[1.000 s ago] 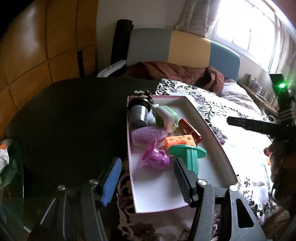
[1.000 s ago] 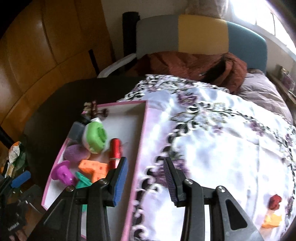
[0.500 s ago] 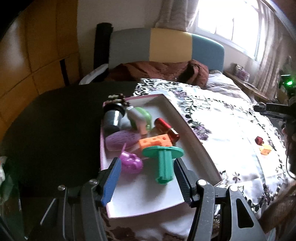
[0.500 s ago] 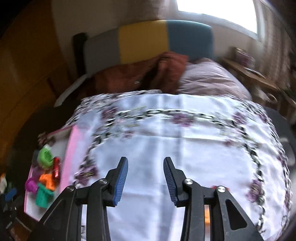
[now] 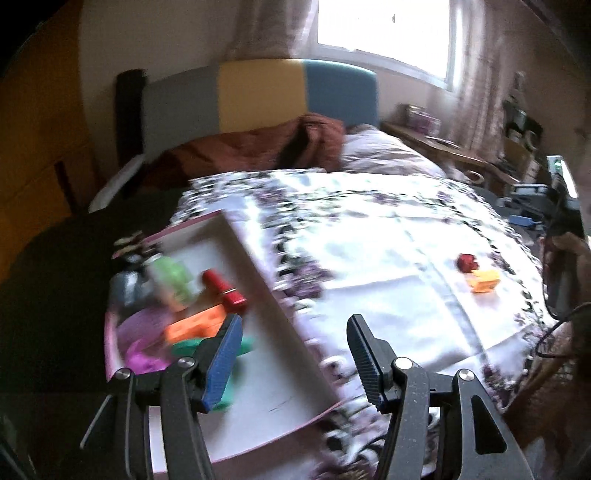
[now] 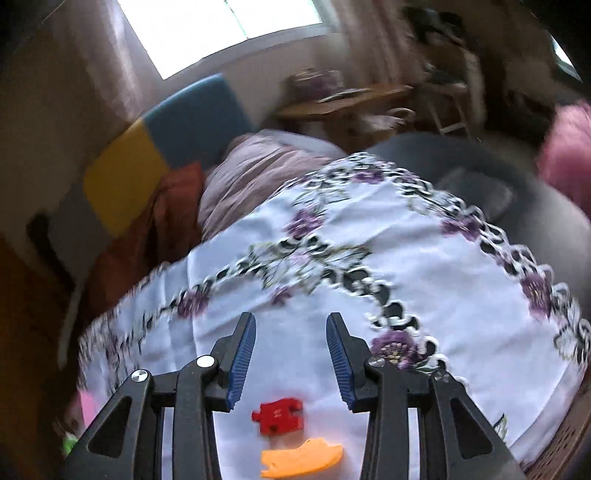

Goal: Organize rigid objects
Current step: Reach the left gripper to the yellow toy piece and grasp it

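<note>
The right hand-held gripper (image 6: 291, 354) is held with its jaws apart and nothing between them, above the white flowered cloth (image 6: 332, 258). Just nearer than its fingertips, a red puzzle piece (image 6: 277, 414) and an orange piece (image 6: 301, 461) are seen on that cloth. The left hand-held gripper (image 5: 293, 354) is likewise open and empty. Left of the cloth's middle, the pink-rimmed tray (image 5: 273, 369) is seen with a red cylinder (image 5: 224, 290), an orange block (image 5: 195, 325) and other blurred toys.

Home bedroom, bed with padded grey, yellow and blue headboard (image 5: 258, 96), rumpled rust-brown blanket (image 5: 258, 147), curtained bright window (image 5: 384, 33), cluttered wooden bedside table (image 6: 343, 101), white floral embroidered cloth (image 5: 388, 240).
</note>
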`<state>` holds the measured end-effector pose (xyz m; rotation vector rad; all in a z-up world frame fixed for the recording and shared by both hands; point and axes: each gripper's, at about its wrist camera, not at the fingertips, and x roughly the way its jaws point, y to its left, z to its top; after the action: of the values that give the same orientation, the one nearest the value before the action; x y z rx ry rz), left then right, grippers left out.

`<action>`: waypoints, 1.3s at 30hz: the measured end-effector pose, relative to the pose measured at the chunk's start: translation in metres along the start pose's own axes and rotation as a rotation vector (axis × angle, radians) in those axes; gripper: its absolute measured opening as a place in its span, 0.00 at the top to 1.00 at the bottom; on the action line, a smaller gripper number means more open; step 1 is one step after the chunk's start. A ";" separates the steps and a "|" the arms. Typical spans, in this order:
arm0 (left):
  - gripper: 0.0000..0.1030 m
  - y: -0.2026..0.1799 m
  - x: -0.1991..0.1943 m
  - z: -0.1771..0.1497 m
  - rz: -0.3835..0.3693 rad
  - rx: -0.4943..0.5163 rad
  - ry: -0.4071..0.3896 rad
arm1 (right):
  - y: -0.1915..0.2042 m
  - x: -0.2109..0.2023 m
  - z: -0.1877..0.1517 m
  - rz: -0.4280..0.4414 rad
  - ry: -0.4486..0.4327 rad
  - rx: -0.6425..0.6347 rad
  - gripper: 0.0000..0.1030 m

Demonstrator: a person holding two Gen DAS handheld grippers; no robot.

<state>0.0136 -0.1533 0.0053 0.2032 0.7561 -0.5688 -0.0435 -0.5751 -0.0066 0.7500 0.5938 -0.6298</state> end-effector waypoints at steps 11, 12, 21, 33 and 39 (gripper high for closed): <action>0.42 -0.082 0.060 0.023 -0.234 0.089 0.150 | -0.024 0.006 -0.001 0.045 0.048 0.148 0.61; 0.42 -0.091 0.066 0.025 -0.274 0.101 0.172 | -0.027 0.005 0.000 0.048 0.046 0.162 0.61; 0.42 -0.154 0.100 0.034 -0.482 0.210 0.238 | -0.046 -0.004 0.005 0.068 0.006 0.265 0.58; 0.52 -0.224 0.143 0.046 -0.560 0.377 0.214 | -0.056 -0.015 0.009 0.096 -0.044 0.314 0.57; 0.29 -0.246 0.148 0.046 -0.538 0.474 0.162 | -0.060 -0.012 0.008 0.116 -0.027 0.335 0.57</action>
<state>-0.0094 -0.4362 -0.0582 0.4945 0.8268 -1.2564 -0.0914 -0.6114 -0.0196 1.0803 0.4204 -0.6376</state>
